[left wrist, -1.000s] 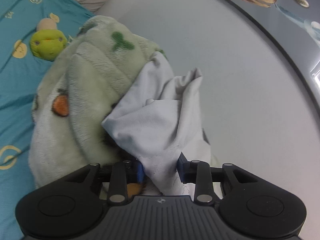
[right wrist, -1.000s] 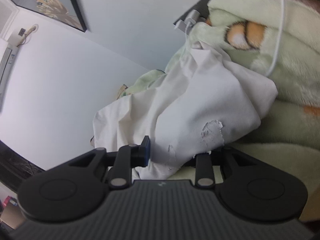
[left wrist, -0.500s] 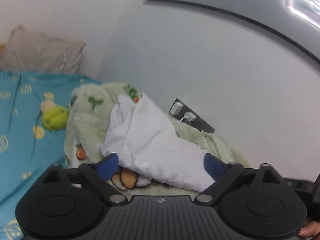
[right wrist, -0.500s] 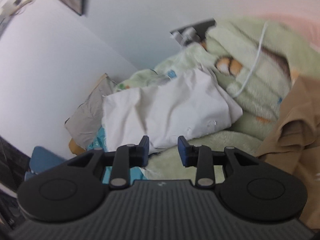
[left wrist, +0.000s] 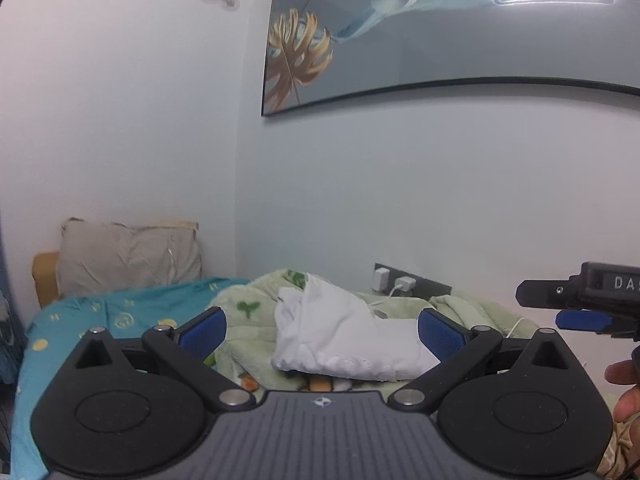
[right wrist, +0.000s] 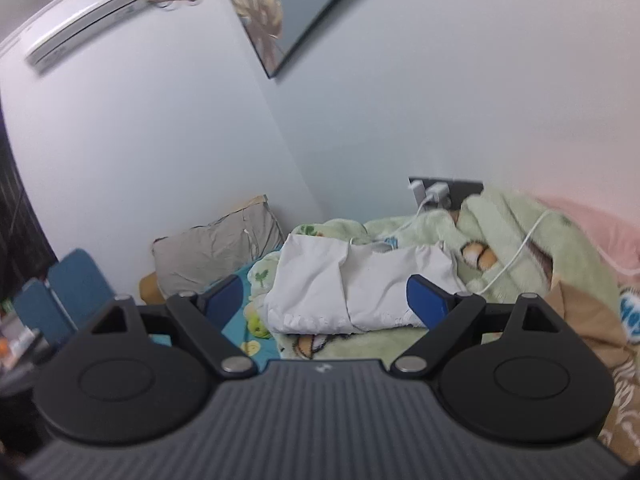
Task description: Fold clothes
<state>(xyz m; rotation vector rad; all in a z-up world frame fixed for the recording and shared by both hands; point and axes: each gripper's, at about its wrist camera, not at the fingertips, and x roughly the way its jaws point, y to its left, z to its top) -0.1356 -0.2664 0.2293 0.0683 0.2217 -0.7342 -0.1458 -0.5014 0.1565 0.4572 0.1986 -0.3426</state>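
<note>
Now the folded white garment [left wrist: 348, 340] is seen lying on the green blanket [left wrist: 248, 320] at twelve o'clock, untouched, with left tool [left wrist: 322, 330] and right tool [right wrist: 326, 294] both spread wide, nothing gripped.

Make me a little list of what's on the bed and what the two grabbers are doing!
shirt: white shirt, folded in a bundle, lying on the blanket
blanket: green fleece blanket, rumpled, by the wall
pillow: grey pillow, leaning in the corner
sheet: teal sheet with yellow shapes
cable: white cable from the wall plug across the blanket
left gripper: open, holding nothing, apart from the shirt
right gripper: open, holding nothing
picture: big picture on the wall
</note>
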